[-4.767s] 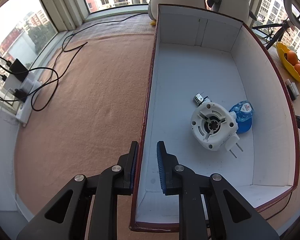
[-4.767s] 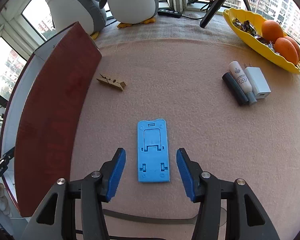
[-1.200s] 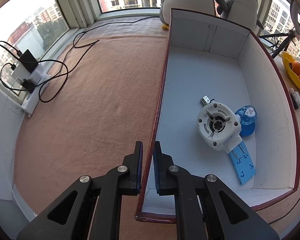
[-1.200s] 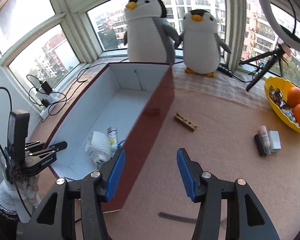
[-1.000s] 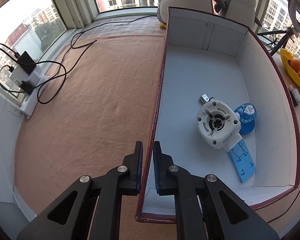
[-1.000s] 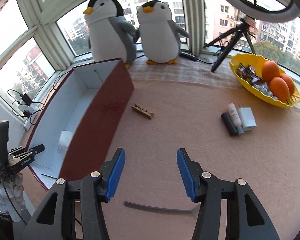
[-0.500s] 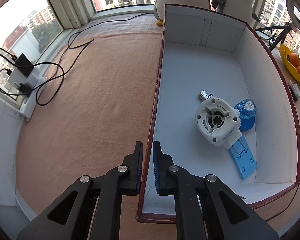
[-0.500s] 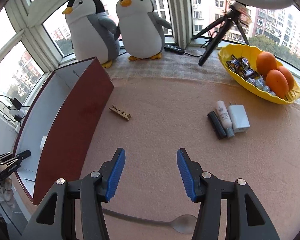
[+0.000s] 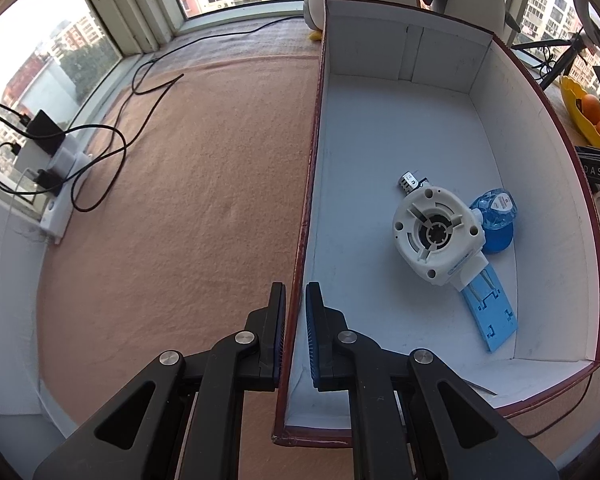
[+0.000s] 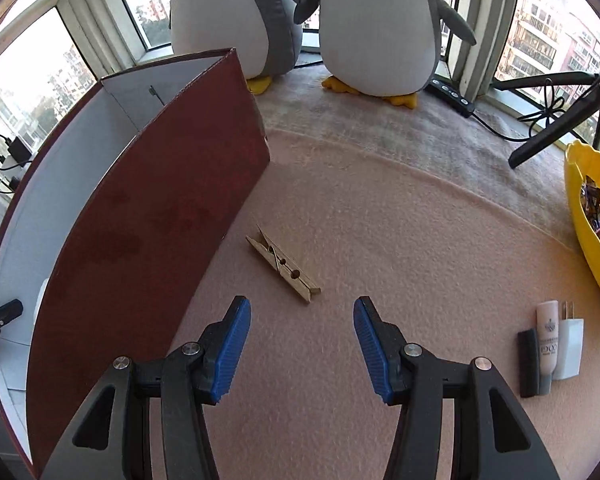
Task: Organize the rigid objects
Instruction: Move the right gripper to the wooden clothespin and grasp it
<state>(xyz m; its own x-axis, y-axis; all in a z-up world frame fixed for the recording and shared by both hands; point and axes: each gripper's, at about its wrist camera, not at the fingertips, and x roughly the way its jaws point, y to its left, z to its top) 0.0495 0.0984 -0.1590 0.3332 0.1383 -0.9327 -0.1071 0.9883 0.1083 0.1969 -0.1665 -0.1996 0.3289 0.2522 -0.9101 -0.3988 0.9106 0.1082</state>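
Note:
My left gripper (image 9: 296,312) is shut on the left wall of the red box (image 9: 306,184), white inside. In the box lie a white round device (image 9: 438,236), a blue bottle (image 9: 496,220), a blue phone stand (image 9: 492,316) and a small silver part (image 9: 408,181). My right gripper (image 10: 302,344) is open and empty, low over the carpet. A wooden clothespin (image 10: 282,264) lies just ahead of it, between the finger lines. The box's red outer wall (image 10: 140,232) stands to its left.
A white charger (image 10: 570,342), a cosmetic tube (image 10: 548,344) and a black stick (image 10: 527,360) lie at the right. A yellow fruit bowl (image 10: 584,216) sits far right. Two plush penguins (image 10: 376,24) and a tripod (image 10: 560,124) stand behind. Cables and a power strip (image 9: 56,168) lie left.
My right gripper has moved forward and down toward the clothespin, staying open. The left gripper stays clamped on the box wall.

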